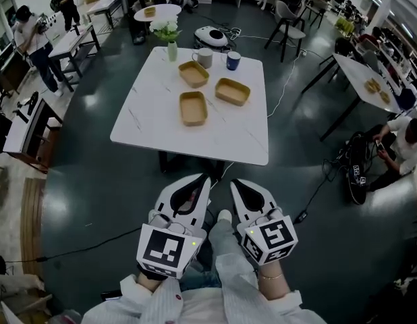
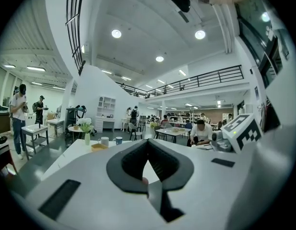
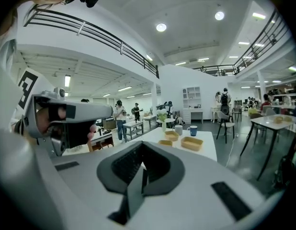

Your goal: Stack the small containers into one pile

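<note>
Person stands back from the worktop (image 1: 154,117), not yet within reach. Both tools are held low and close to the body.

Left gripper (image 1: 200,183): jaws pressed together at the tips, nothing between them. Right gripper (image 1: 239,185): the same, tips meeting, empty. Its own view looks over the closed tips toward the worktop well ahead.

On the worktop are three tan containers, all shallow, open-topped, rectangular with rounded corners. The far container (image 1: 193,73) sits near the back. The right container (image 1: 233,91) lies beside it, toward the right edge. The near container (image 1: 193,107) is closest to the person. All three lie apart, none touching and none nested. Behind them stand a vase (image 1: 172,49) with white flowers, a grey mug (image 1: 204,57) and a blue mug (image 1: 233,60).

Task looks unstarted; nothing is stacked.

Handling, my guess only:
- They look light and stiff, with thin upright walls (material unclear from here, perhaps bamboo fibre or plastic).
- Best hold is probably one jaw inside and one outside a wall, at the middle of a side, so the tray hangs level.
- The smooth worktop may let a tray skate when nudged, so come down over the wall rather than push from the side.
- The shapes seem alike, so they should nest if lined up square; a skewed drop would leave one perched on a rim.
- The mugs and vase stand near the far container. Reaching there needs care.
</note>
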The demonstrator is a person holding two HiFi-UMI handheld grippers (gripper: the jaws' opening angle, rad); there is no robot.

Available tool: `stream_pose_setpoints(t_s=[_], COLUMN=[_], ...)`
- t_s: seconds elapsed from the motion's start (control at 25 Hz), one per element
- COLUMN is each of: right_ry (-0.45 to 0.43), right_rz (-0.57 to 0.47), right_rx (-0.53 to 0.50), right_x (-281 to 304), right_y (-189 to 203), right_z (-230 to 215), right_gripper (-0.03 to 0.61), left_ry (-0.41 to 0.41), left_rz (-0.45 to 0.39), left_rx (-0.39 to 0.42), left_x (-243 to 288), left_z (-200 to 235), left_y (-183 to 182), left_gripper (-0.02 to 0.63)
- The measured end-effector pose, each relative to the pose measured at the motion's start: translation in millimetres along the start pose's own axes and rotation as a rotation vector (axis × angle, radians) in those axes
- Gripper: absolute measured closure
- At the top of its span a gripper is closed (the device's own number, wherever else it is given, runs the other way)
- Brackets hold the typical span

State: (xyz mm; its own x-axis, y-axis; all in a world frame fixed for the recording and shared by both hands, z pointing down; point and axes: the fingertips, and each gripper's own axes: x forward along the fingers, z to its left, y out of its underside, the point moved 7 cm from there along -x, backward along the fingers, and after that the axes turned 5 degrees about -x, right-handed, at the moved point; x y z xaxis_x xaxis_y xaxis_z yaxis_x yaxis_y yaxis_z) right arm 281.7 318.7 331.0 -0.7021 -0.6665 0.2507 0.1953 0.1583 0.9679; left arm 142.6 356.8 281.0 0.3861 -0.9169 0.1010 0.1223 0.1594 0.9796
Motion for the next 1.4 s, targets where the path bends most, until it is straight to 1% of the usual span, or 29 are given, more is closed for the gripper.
stream_pose_setpoints(t_s=[0.32, 0.44, 0.56, 0.72, 0.84, 1.08, 1.24, 1.4], right_ry=[-0.092, -0.141, -0.185, -0.241, -0.285, -0.347, -0.377, -0.373], right_rz=[0.017, 0.024, 0.020, 0.007, 0.009, 0.026, 0.037, 0.049], right_rx=[-0.004, -0.011, -0.009, -0.022, -0.028, -0.022, -0.016, -0.032], right_x=[52.5, 67.0, 76.4, 84.8, 92.1, 112.2, 132.8, 157.0], right_y=[-13.6, -18.7, -23.6, -28.0, -27.2, -22.4, -21.8, -23.0], right_z=[-77.3, -104.4, -131.5, -160.0, -170.5, -175.4, -177.2, -179.8], right_gripper=[0.568, 0.568, 0.568, 0.568, 0.568, 0.568, 0.568, 0.568], left_ry=[-0.106, -0.161, -0.221, -0.303, -0.353, -0.412, -0.436, -0.436], left_rz=[-0.025, -0.029, -0.046, -0.064, -0.066, -0.063, -0.064, -0.074], left_rx=[0.003, 0.007, 0.013, 0.012, 0.009, 0.012, 0.008, 0.001], left_x=[84.0, 111.0, 132.7, 147.8, 152.7, 160.9, 167.2, 176.8], left_z=[25.4, 31.6, 34.4, 32.7, 31.1, 36.7, 51.2, 74.1], left_y=[-20.0, -31.8, -43.9, -50.0, -50.7, -51.1, -50.7, -51.8], left_gripper=[0.597, 0.597, 0.597, 0.597, 0.597, 0.597, 0.597, 0.597])
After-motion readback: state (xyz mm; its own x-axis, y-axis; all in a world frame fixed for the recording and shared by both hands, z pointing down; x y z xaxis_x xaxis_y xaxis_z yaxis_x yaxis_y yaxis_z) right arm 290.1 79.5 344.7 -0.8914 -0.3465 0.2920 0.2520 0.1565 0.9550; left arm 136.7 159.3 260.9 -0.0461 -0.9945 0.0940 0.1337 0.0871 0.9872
